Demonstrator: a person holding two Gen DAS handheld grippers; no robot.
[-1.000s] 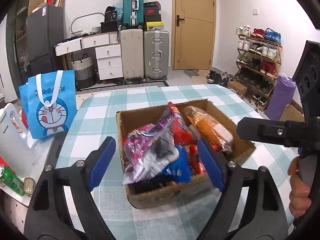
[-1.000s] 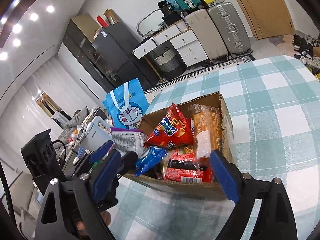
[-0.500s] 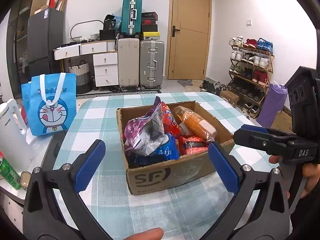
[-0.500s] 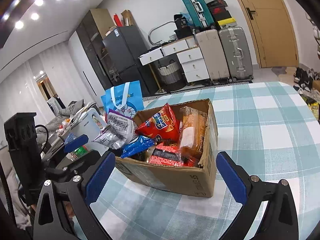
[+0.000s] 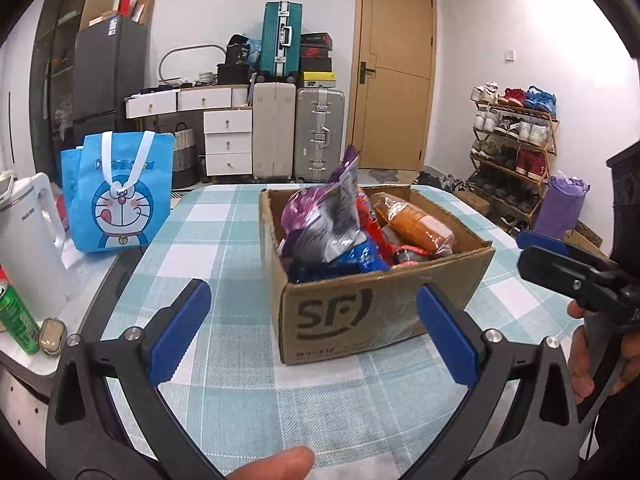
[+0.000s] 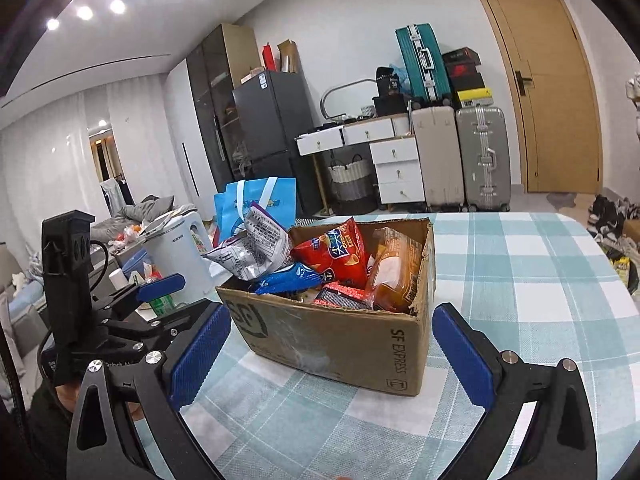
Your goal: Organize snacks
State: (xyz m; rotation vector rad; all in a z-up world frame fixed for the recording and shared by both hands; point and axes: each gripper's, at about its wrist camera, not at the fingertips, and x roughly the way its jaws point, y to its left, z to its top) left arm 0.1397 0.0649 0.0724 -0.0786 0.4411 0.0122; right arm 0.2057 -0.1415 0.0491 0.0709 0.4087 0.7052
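A brown SF cardboard box (image 5: 340, 316) (image 6: 332, 340) stands on the checked tablecloth, full of snack packs: a purple-silver bag (image 5: 324, 216) (image 6: 256, 248), a red chip bag (image 6: 340, 252), an orange pack (image 5: 416, 228) (image 6: 396, 272), a blue pack (image 5: 360, 256) (image 6: 288, 276). My left gripper (image 5: 314, 332) is open and empty, in front of the box. My right gripper (image 6: 330, 354) is open and empty, in front of the box's near corner.
A blue Doraemon bag (image 5: 120, 196) stands at the table's left. A white kettle (image 5: 28, 240) and a green can (image 5: 16, 320) sit on a side counter. Suitcases (image 5: 300, 132), drawers and a shoe rack (image 5: 512, 152) line the room behind.
Both grippers have pulled back and down from over the box, so the box now sits farther ahead. The snacks stay in the box.
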